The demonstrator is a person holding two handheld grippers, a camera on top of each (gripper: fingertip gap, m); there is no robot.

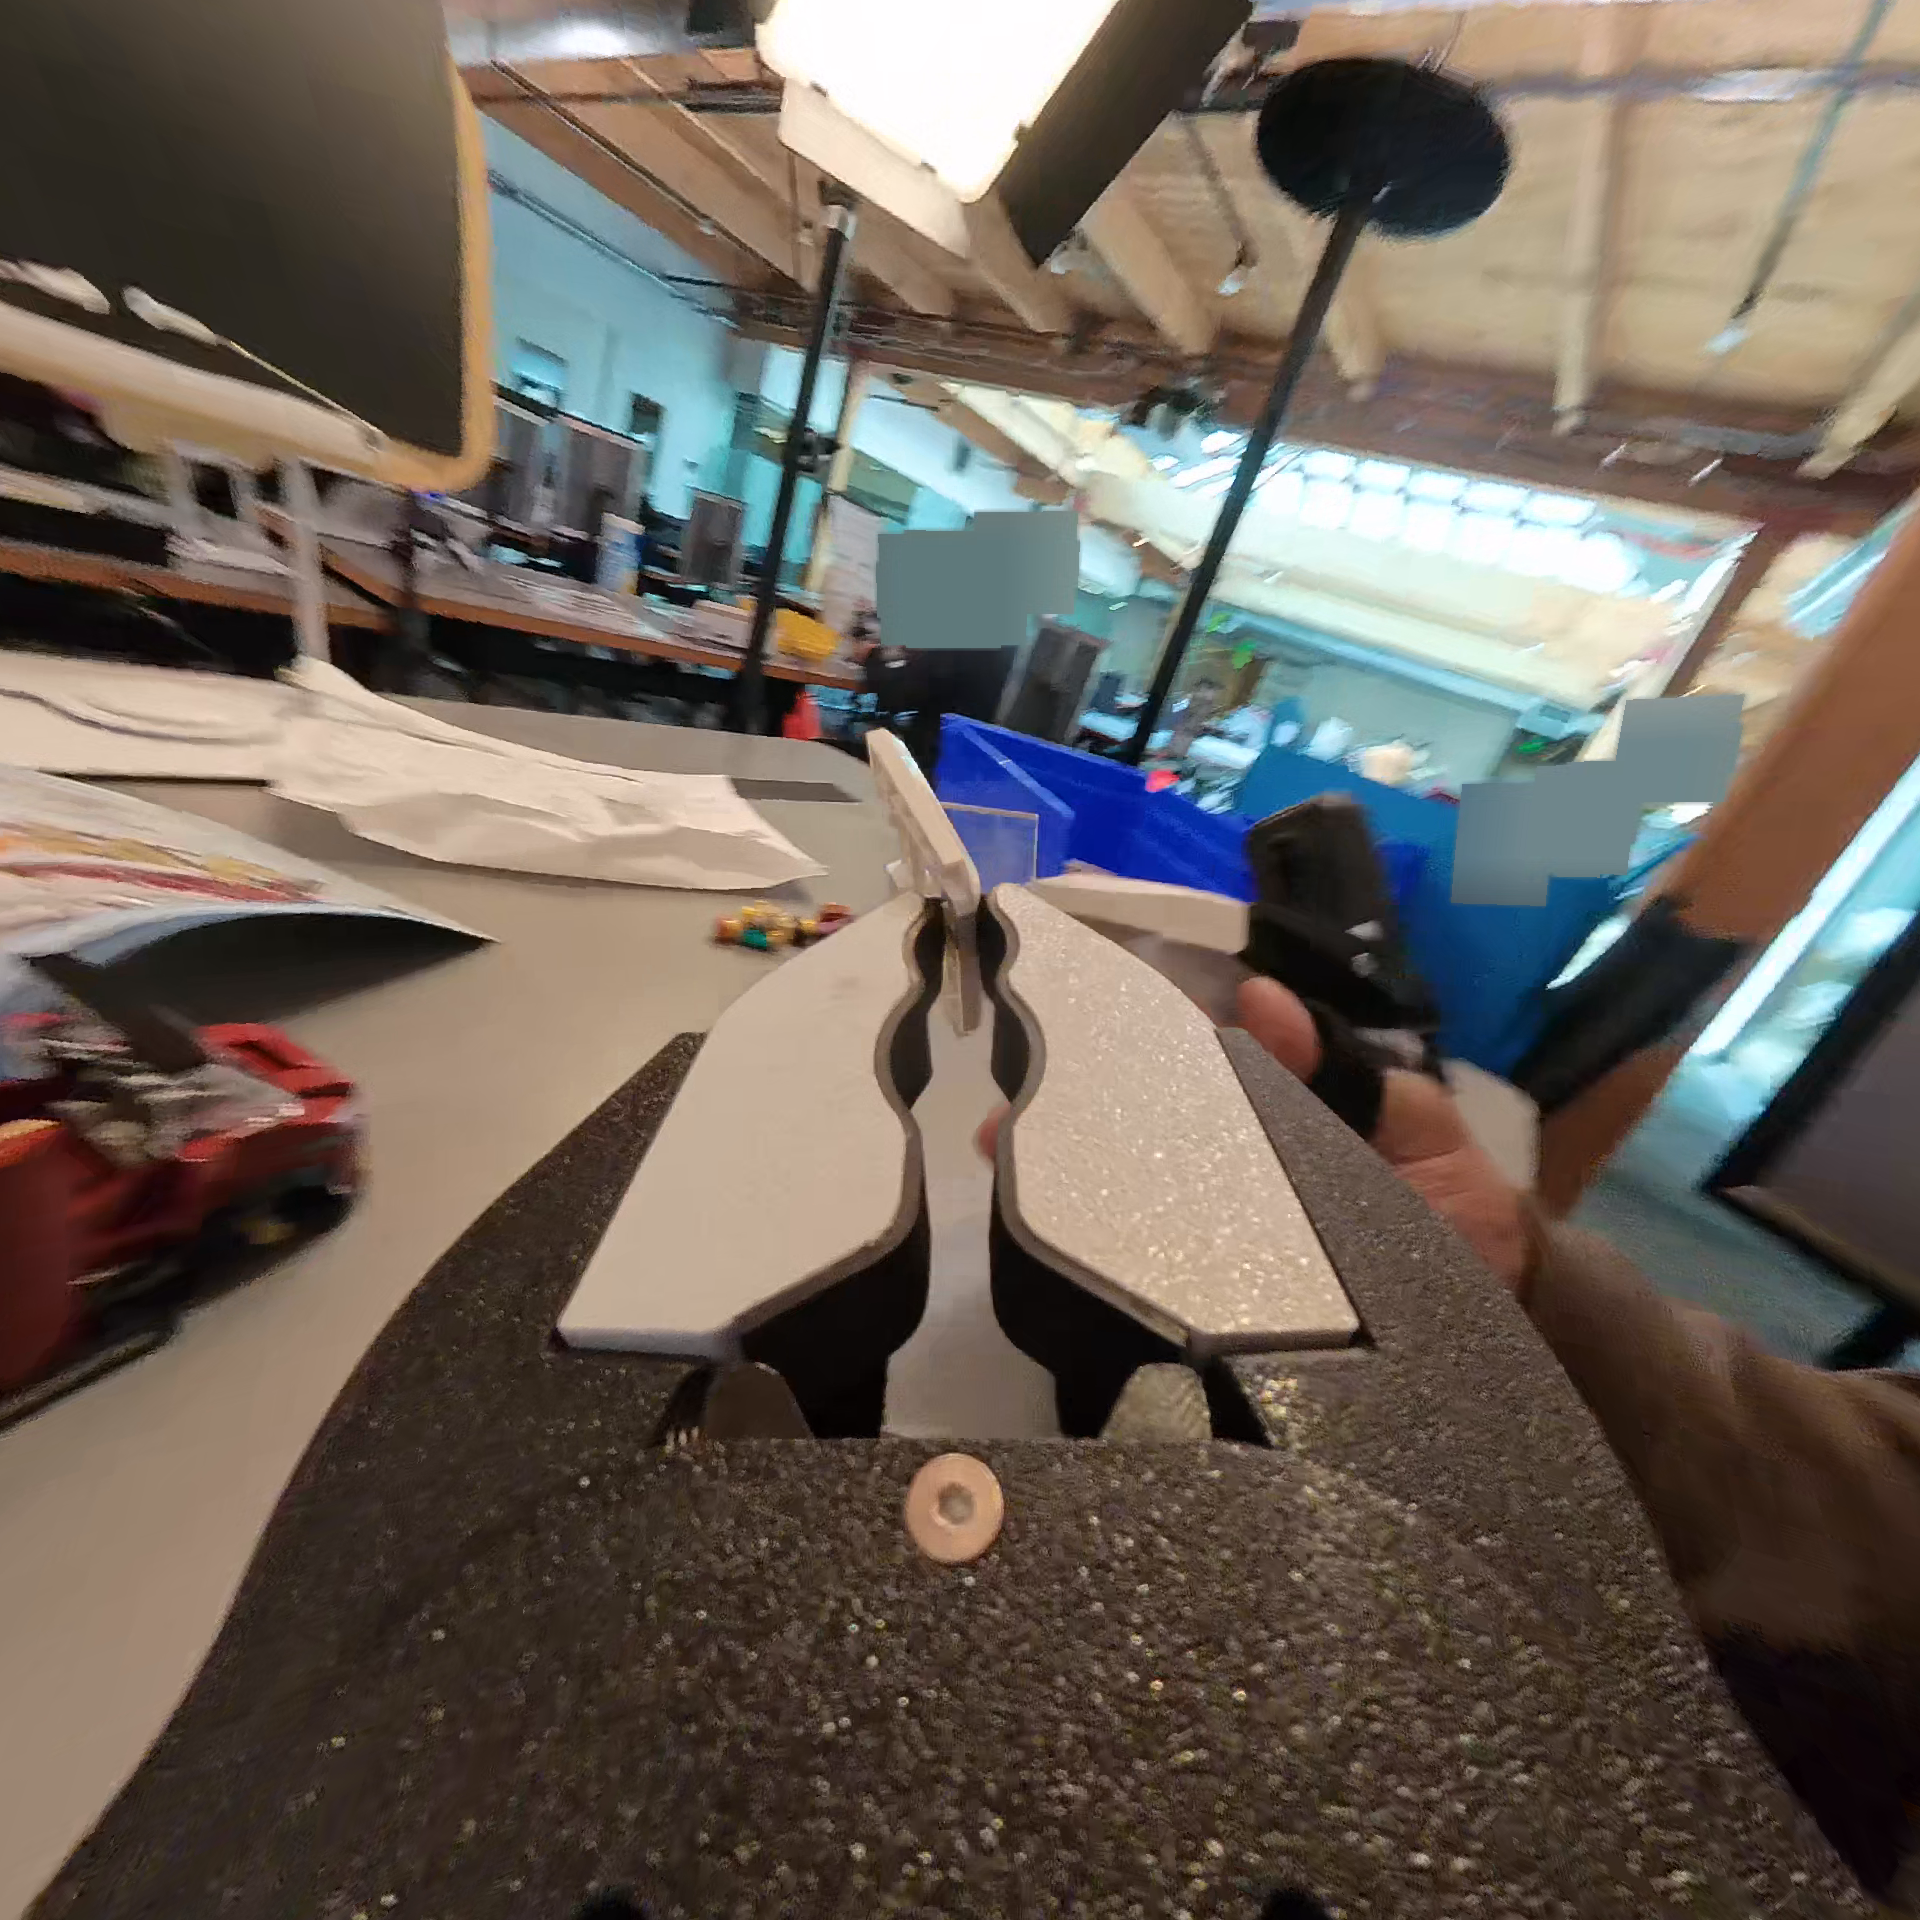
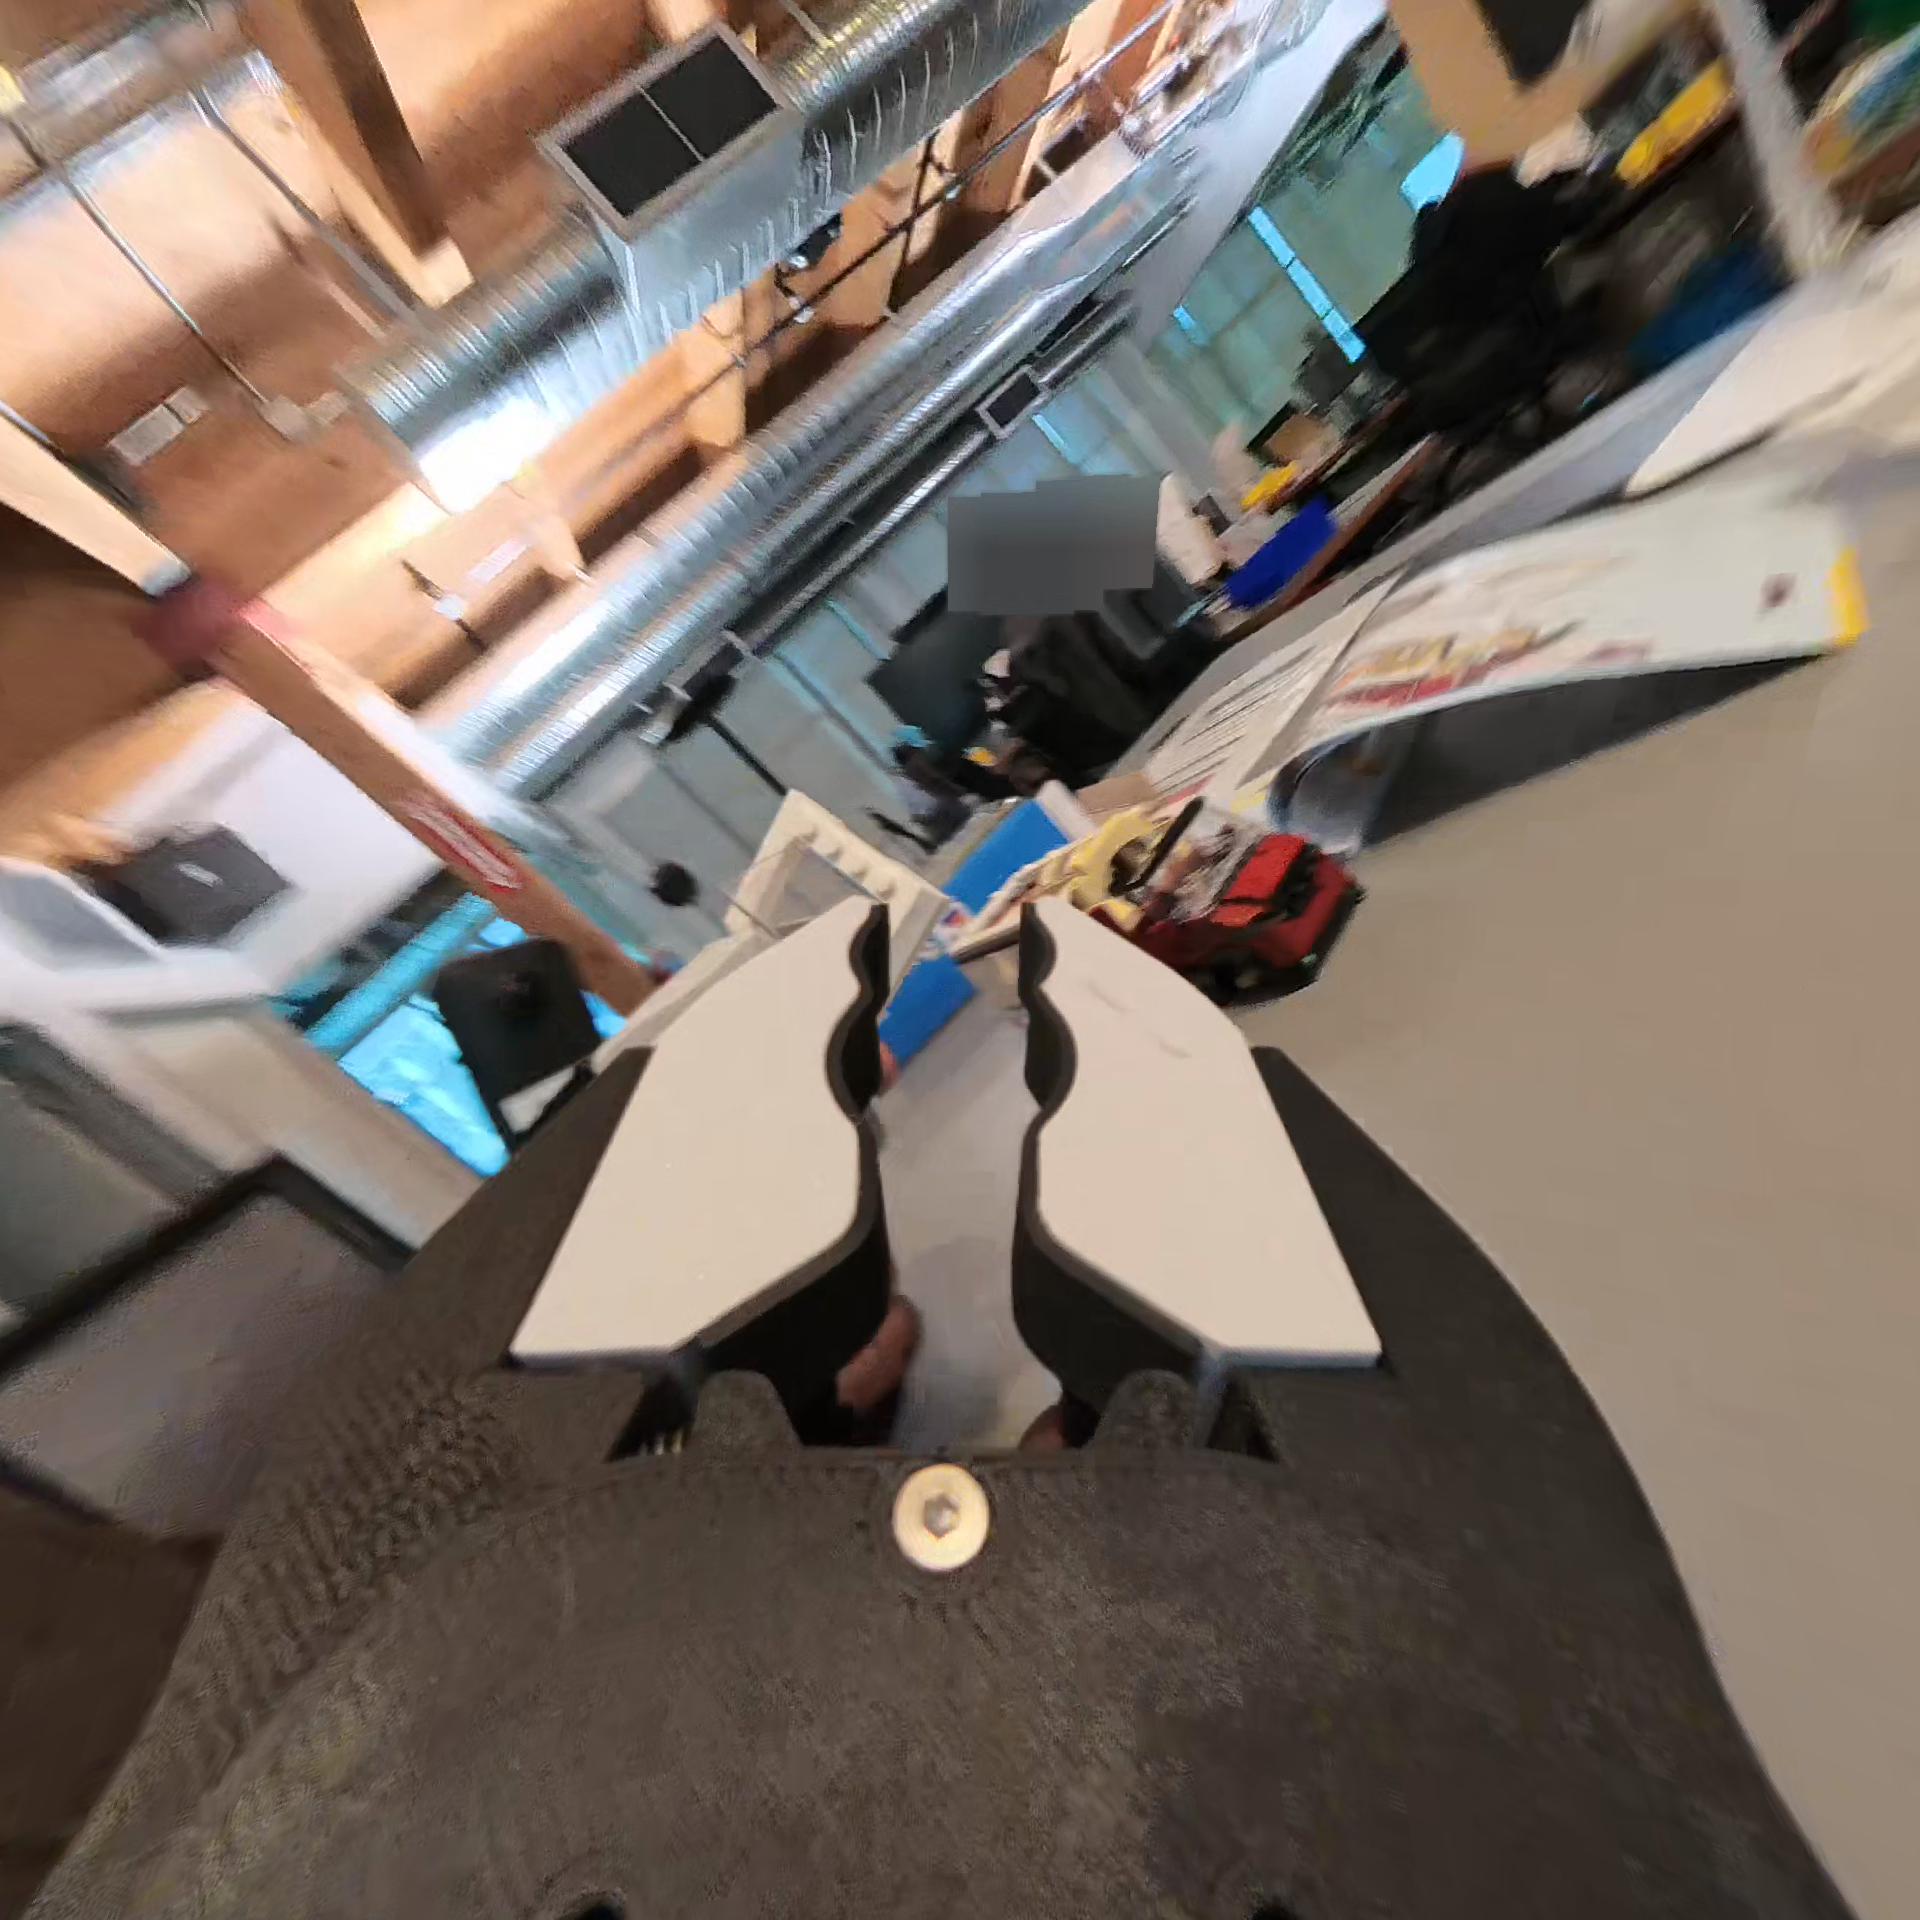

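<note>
Left gripper clenched on a white window-frame brick, held above the grey table. Right gripper released, bare. Only the left view shows loose coloured pieces; red brick car lies beyond the right jaws.

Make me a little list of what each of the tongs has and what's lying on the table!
Left tongs: shut on a white frame piece that sticks up, tilted, past the tips
Right tongs: open, nothing between the tips
Table: grey
Left part of the table: red toy car, blurred
Middle of the table: little pile of colourful bits
Papers: white sheets and a curled printed booklet
Behind the table: blue bin
</note>
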